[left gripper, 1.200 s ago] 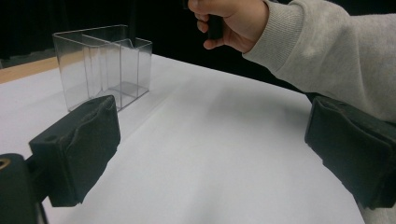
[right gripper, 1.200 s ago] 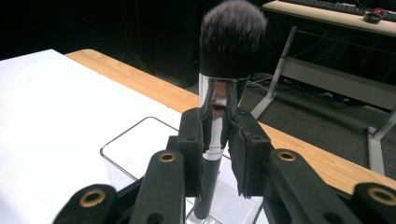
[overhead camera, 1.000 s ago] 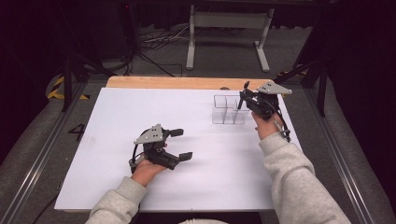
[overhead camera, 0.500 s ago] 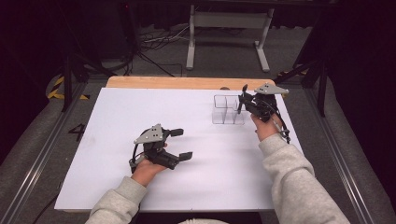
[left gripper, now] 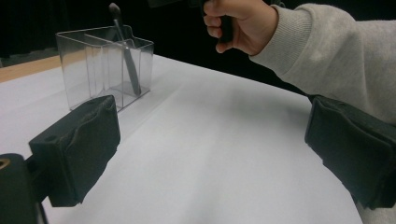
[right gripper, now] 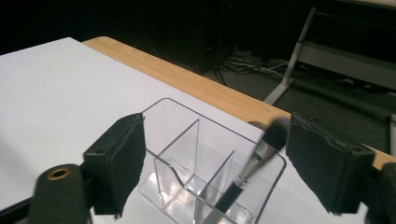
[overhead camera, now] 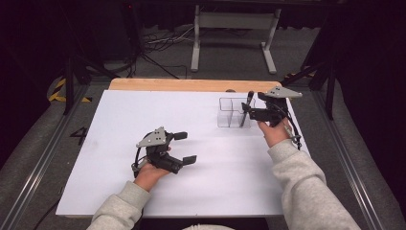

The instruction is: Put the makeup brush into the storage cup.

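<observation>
The table [overhead camera: 143, 110] is covered by a white sheet, with a bare wooden strip [overhead camera: 191, 85] along the far edge at 12 o'clock. A clear plastic organiser [overhead camera: 233, 113] with internal dividers stands on the sheet toward 1 o'clock from the table's middle. A makeup brush [overhead camera: 246, 109] stands in its right-hand end compartment, handle down, bristles up, leaning on the rim.

The right gripper [overhead camera: 253, 108] is held above the sheet just at the organiser's 3 o'clock side. In the right gripper view its jaws stand wide apart, with the organiser [right gripper: 205, 172] and the brush [right gripper: 254, 161] between them and untouched. How near the right-hand pad comes to the bristles is hard to judge; a gap appears to remain.

The left gripper [overhead camera: 184, 147] rests low over the sheet toward 7 o'clock, well apart from the organiser. Its jaws are also spread wide and hold nothing. In the left gripper view the organiser [left gripper: 105, 65], the brush [left gripper: 125, 53] and the person's right hand [left gripper: 238, 25] lie beyond them.
</observation>
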Available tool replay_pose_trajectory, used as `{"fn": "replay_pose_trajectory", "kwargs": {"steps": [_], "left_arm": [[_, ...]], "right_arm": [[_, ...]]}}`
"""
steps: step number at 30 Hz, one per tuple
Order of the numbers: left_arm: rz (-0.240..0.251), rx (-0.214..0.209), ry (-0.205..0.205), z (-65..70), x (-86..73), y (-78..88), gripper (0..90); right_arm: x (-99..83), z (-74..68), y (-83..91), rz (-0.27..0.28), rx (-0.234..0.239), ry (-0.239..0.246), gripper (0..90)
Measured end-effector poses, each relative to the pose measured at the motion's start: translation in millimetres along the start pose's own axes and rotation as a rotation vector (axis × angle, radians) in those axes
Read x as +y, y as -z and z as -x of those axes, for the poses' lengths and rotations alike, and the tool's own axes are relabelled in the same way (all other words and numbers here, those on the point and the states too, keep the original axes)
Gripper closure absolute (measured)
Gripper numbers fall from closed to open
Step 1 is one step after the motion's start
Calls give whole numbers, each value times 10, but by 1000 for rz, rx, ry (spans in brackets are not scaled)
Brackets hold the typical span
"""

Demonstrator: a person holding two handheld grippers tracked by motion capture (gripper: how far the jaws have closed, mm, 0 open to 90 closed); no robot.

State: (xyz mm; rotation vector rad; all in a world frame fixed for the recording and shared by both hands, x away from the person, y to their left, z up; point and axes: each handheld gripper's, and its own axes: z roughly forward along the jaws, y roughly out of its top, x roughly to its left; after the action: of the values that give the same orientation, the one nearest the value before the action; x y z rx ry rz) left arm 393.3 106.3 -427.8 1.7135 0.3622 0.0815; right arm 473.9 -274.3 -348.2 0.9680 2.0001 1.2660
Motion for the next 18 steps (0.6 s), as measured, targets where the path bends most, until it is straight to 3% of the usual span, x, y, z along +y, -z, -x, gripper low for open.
{"fn": "replay_pose_trajectory", "kwargs": {"steps": [5,11,18], "left_arm": [[-5,14,11,10,-18,85,41],[-12,26,6,17,-12,159,40],[-10,46,7,51,1,284,40]], "right_arm": [[1,-66,161,56,50,37,125],[-3,-90,330,116,115,35,68],[-50,-139,536,159,171,73,38]]}}
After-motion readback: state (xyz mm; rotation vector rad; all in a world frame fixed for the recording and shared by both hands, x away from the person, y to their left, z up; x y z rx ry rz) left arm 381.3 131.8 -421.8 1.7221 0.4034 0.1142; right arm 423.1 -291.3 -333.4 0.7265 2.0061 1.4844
